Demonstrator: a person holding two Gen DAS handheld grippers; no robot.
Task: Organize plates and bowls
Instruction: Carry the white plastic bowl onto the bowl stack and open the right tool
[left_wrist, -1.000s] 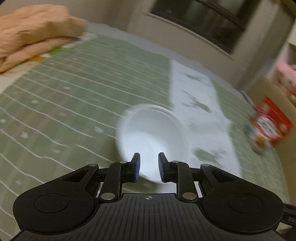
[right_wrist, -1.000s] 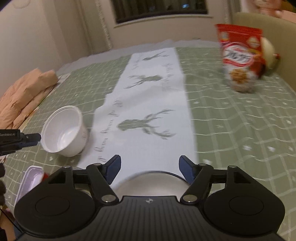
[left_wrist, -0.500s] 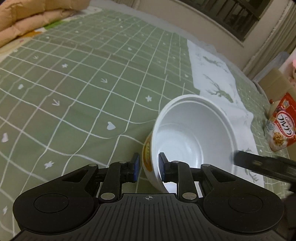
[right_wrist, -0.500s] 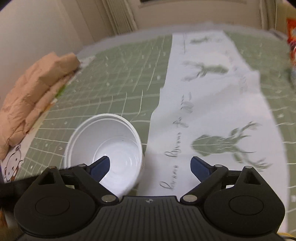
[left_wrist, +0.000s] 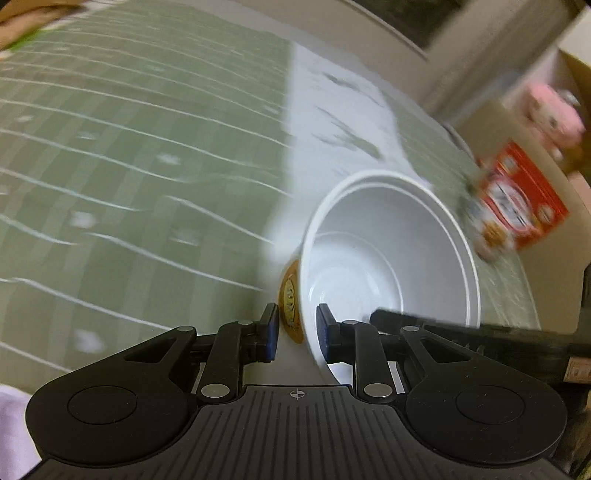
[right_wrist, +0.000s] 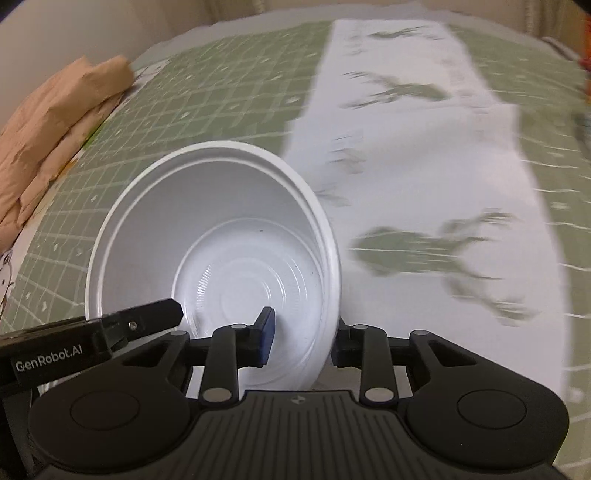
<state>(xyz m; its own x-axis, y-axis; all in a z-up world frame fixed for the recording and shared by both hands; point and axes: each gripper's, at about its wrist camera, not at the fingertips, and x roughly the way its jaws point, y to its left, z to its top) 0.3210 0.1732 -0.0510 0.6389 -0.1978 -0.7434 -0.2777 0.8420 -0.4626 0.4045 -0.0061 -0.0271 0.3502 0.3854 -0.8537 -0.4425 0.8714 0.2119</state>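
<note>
The white bowl (right_wrist: 221, 254) is off the worktop (left_wrist: 129, 166), tilted with its mouth toward both cameras, above the seam between the green checked cloth and the white deer-print runner (right_wrist: 424, 166). It is empty; an orange label (left_wrist: 290, 310) shows on its outer wall in the left wrist view.

The left gripper (left_wrist: 293, 328) is clenched on the bowl's near wall, one finger outside by the label, the other inside. The right gripper (right_wrist: 301, 341) straddles the opposite side of the wall, one finger inside and one outside; its jaws stand narrow around the wall, and it appears to be grasping the bowl too, though contact on the outer finger is partly hidden.

Judgement: the step in hand is a two-handed carry or a hand-over of one bowl. No plates or other bowls are visible, so its destination cannot be told. The next move calls for one gripper to let go before the other travels; otherwise the thin wall may twist or buckle.

Beyond: folded peach bedding (right_wrist: 55, 122) at the left edge, a red snack bag (left_wrist: 517, 203) at the right.
</note>
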